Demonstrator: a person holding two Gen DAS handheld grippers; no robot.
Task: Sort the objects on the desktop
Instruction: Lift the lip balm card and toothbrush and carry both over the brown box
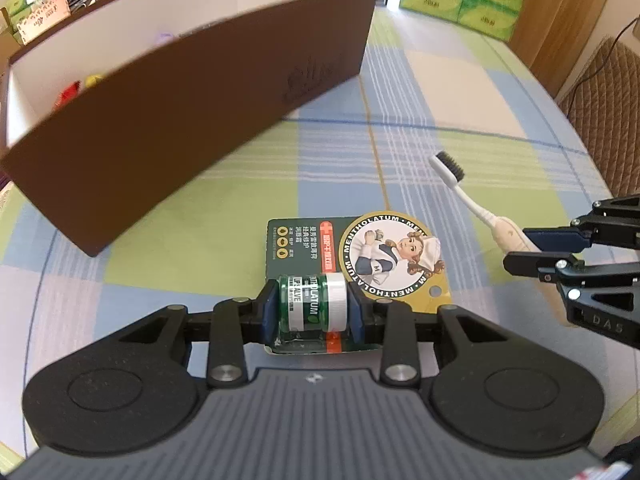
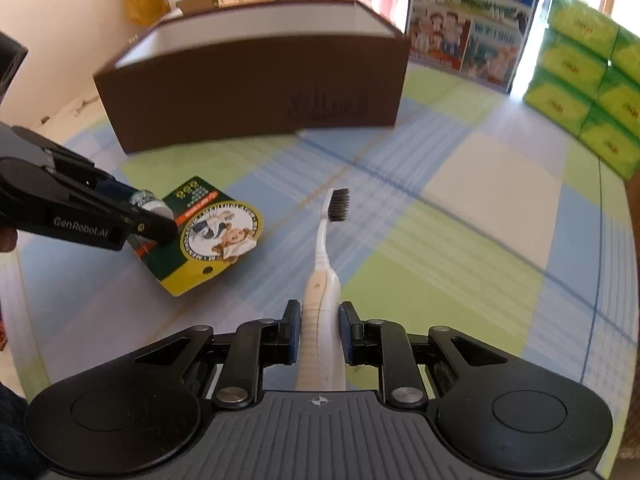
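My left gripper [image 1: 313, 307] is shut on the green Mentholatum lip balm pack [image 1: 360, 258], its pads on the blister's two ends, just above the checked tablecloth; the pack also shows in the right wrist view [image 2: 212, 236]. A white and beige toothbrush [image 2: 324, 264] with dark bristles lies on the cloth between the fingers of my right gripper [image 2: 320, 330], which stands open around its handle with small gaps either side. The toothbrush also shows in the left wrist view [image 1: 472, 196], with the right gripper [image 1: 540, 248] at its handle. A brown open box [image 1: 192, 120] stands behind.
The brown box [image 2: 256, 84] holds small red and yellow items [image 1: 78, 88]. Green tissue packs [image 2: 580, 64] are stacked at the far right, a printed carton [image 2: 468, 20] behind. A chair [image 1: 600, 92] stands off the table's right edge.
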